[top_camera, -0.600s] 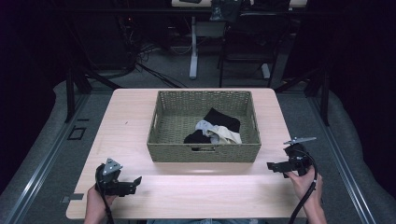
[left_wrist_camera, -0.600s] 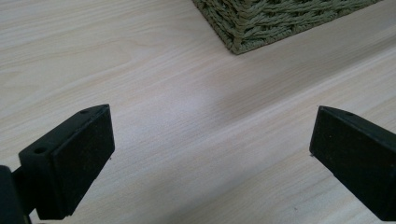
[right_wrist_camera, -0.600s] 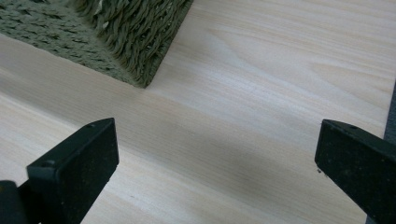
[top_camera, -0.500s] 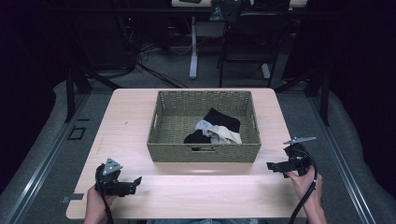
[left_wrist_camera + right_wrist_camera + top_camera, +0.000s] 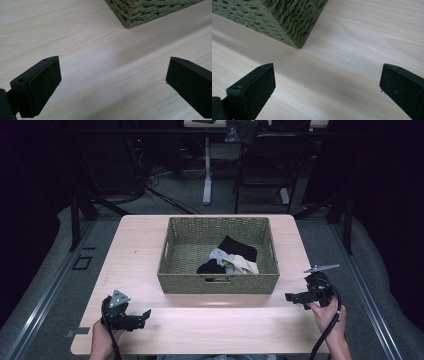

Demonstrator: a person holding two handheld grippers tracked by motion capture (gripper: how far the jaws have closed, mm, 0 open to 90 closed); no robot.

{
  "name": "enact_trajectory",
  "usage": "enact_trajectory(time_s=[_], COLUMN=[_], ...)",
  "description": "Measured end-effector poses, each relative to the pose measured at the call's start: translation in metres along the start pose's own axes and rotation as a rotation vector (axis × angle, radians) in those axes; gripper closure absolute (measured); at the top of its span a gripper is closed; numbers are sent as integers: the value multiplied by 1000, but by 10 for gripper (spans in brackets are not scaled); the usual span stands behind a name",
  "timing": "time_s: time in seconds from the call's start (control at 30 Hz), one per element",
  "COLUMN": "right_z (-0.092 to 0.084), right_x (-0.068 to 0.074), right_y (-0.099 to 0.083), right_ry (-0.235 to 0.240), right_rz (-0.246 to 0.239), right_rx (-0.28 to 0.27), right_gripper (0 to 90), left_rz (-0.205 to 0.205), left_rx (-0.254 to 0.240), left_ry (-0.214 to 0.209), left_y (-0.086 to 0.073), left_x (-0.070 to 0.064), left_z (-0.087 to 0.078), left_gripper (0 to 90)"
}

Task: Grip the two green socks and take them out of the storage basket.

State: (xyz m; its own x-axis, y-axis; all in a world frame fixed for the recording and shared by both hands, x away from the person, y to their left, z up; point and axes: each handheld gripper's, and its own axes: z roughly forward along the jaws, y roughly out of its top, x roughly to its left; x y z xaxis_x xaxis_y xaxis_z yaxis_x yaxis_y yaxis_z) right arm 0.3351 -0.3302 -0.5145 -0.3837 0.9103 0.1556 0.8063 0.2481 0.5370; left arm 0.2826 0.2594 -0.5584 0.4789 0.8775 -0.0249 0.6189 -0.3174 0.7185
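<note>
The left gripper [image 5: 146, 313] rests low over the desk [image 5: 135, 245], its jaws spread wide with nothing between them; the woven basket [image 5: 218, 284] lies ahead of them and off to the right. Inside the basket, well apart from both pairs of jaws, sits a loose heap of clothes [image 5: 231, 258]: black, grey and cream pieces. They look soft, light and limp, likely to drape and snag together, so a pinch on a raised fold near the top seems best. The right gripper [image 5: 289, 296] has its jaws equally wide and empty, the basket's corner just ahead.
</note>
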Motion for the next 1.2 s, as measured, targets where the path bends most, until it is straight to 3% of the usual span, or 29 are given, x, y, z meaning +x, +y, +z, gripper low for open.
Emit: enact_trajectory(time_s=[0.47, 0.77, 1.2], right_z=[-18, -35, -46], right_x=[6, 17, 31], right_y=[22, 44, 77], right_ry=[25, -4, 8], right_rz=[-11, -72, -115], right_rx=[-10, 0, -7], right_gripper=[2, 2, 0], left_rz=[-11, -8, -14], left_rx=[0, -1, 6], left_ry=[3, 2, 5], left_y=[-2, -1, -2], left_x=[3, 2, 3], left_z=[1, 1, 2], left_gripper=[1, 0, 1])
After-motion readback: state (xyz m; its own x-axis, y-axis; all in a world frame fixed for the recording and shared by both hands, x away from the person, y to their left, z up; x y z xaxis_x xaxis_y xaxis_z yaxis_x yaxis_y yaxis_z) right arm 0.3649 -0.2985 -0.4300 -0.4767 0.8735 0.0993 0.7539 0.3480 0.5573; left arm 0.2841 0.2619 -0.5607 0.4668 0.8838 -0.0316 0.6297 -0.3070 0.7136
